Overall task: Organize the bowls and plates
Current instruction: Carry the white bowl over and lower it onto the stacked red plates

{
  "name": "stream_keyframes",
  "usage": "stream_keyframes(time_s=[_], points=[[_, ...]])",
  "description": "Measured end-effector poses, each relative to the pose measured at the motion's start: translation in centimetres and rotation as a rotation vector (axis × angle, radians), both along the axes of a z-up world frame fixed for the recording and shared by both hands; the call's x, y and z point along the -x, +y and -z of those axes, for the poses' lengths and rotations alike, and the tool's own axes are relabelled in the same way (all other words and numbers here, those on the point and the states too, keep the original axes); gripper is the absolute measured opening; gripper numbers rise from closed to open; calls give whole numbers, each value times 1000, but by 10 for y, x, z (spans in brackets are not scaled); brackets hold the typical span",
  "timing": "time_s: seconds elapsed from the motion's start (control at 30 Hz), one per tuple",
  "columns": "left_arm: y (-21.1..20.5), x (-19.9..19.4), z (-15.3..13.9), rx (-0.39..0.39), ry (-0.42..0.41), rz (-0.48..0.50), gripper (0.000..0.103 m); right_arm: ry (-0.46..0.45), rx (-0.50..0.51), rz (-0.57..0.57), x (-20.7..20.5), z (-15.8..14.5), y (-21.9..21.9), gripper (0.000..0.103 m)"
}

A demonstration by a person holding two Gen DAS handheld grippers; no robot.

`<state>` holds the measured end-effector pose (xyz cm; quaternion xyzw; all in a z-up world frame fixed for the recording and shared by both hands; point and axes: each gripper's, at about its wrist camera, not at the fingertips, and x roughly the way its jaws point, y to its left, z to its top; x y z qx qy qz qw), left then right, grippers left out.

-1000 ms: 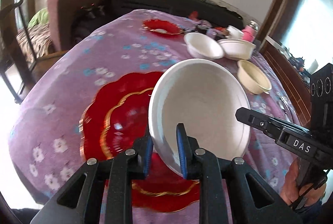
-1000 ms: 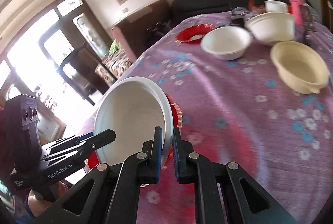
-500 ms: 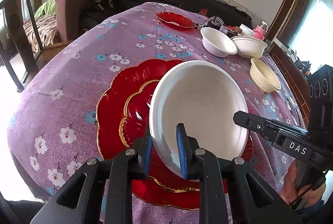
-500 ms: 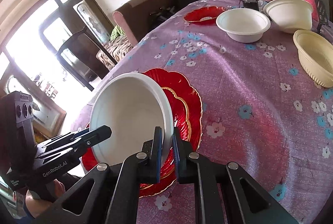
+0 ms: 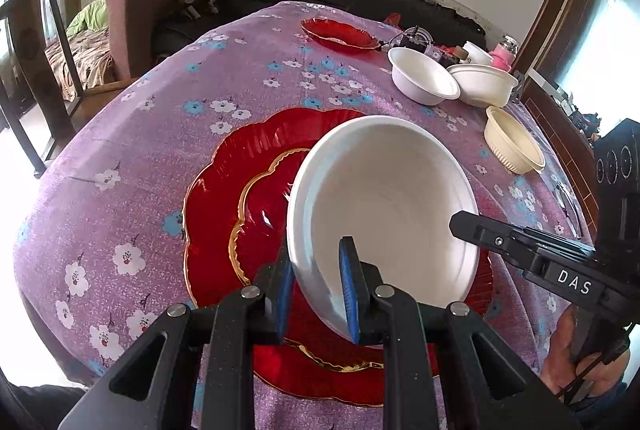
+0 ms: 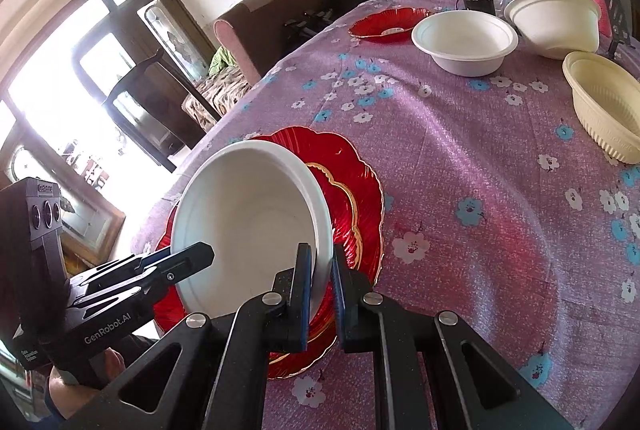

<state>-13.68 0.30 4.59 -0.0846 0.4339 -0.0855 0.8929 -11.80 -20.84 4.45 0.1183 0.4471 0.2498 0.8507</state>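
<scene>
Surface: purple flowered tablecloth (image 5: 132, 134) over a table, sofa and armchair behind it; bright window glare on one side.
Landmark: large red plate (image 5: 224, 190), gold-edged, at the near end of the cloth. I place everything else from it.
Task piece: white bowl (image 5: 384, 206), held tilted above the large red plate, mouth facing me. I cannot tell whether its underside touches the plate.
Left gripper (image 5: 316, 282): jaws closed down to the thickness of the bowl wall, one blue pad inside the rim, one outside, on the near-left edge.
Right gripper (image 6: 320, 282): same narrow pinch, on the bowl's opposite rim; so I have the bowl by two sides.
Other bowls: two more white bowls (image 6: 464, 38) and (image 6: 554, 22) close side by side, and a cream ribbed bowl (image 6: 604, 106), all well beyond the large red plate, toward the far right.
Other plate: small red plate (image 5: 340, 34), far beyond the large one, near the table's back edge.
Step, my reading: carrying one bowl, either to set it on the plate or to take it to the other bowls. Sorting barely begun; bowls still unstacked.
Next move needs: both wrists travelling together, bowl levelled before release, both pinches eased together.
</scene>
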Motion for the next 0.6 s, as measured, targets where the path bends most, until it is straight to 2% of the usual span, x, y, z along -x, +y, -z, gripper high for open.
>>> stream_keyframes(time_s=[0.6], points=[[3,-2,1,-16,-6,-10,20,0,8,-4,-4,4,4,11]])
